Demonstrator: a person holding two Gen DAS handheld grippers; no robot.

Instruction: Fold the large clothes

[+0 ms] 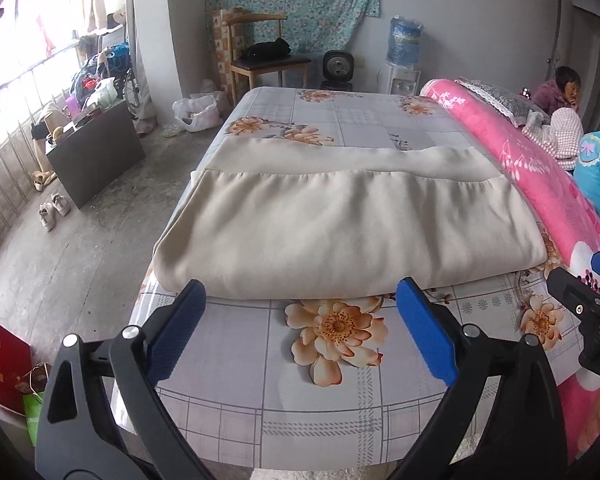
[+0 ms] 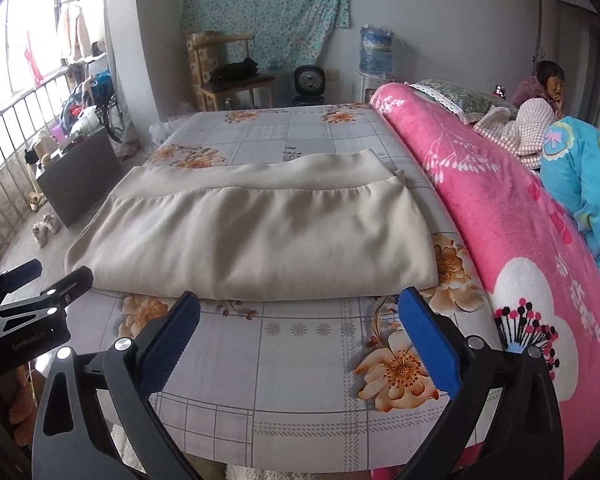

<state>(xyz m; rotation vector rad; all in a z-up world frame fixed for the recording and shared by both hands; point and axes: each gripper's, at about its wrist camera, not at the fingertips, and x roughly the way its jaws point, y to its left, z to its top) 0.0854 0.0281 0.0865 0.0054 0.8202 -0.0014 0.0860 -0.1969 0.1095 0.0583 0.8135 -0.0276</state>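
The beige cloth [image 1: 340,224] lies folded on the bed [image 1: 228,384]; the left gripper [image 1: 300,300] and right gripper [image 2: 300,308] hover near its front edge, jaws spread wide, holding nothing.

Two black plastic two-finger grippers, left [image 1: 300,300] and right [image 2: 300,312], alike in build. Blue ribbed pads [image 1: 428,332] with sawtooth edges on curved black arms with triangular cut-outs. Silver round pivot pins [image 1: 130,333]. Pale, partly legible lettering [image 2: 28,347] on one body.
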